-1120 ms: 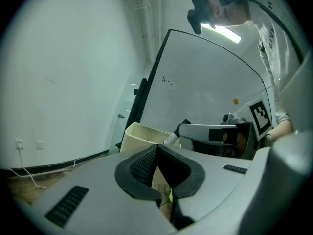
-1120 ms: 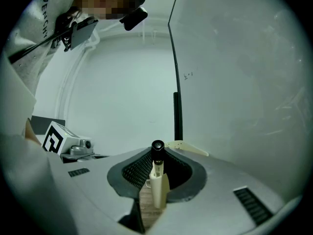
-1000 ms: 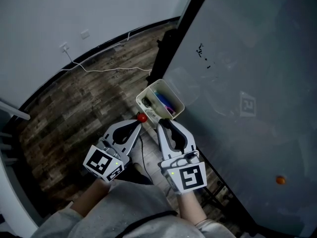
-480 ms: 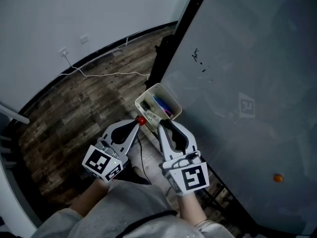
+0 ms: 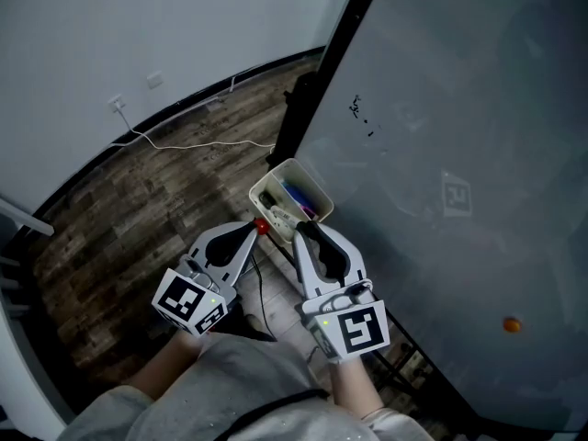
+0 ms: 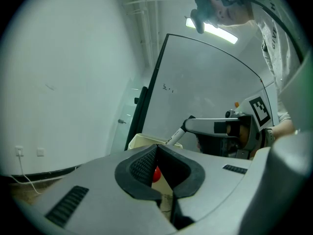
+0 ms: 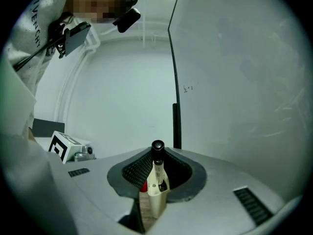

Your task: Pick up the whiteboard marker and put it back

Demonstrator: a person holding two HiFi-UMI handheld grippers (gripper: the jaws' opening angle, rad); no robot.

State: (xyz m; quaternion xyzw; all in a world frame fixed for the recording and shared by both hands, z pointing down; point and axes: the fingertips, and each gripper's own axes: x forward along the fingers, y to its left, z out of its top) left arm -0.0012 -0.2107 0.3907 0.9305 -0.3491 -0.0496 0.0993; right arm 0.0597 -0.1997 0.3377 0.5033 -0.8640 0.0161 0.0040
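Observation:
My right gripper [image 5: 301, 229] is shut on the whiteboard marker [image 7: 157, 173], which has a white barrel and a black end and stands up between the pads. In the left gripper view the marker [image 6: 174, 136] slants from the right gripper's jaw down toward the cream box [image 6: 142, 141]. My left gripper [image 5: 258, 231] is just left of the right one, shut on a small red cap [image 5: 262, 227], which shows between its pads [image 6: 156, 173]. Both grippers point level at the cream box [image 5: 276, 175], which hangs at the whiteboard's lower edge.
The grey whiteboard [image 5: 459, 154] fills the right side and carries small black marks [image 5: 358, 110] and an orange magnet [image 5: 511, 323]. Its black post [image 5: 308, 90] rises behind the box. Blue and purple pens [image 5: 301, 198] lie in the box. A white cable [image 5: 184, 141] runs across the wooden floor.
The head view has drifted a little, so the box and board sit slightly lower left in the picture. Both grippers keep their places and their grips.

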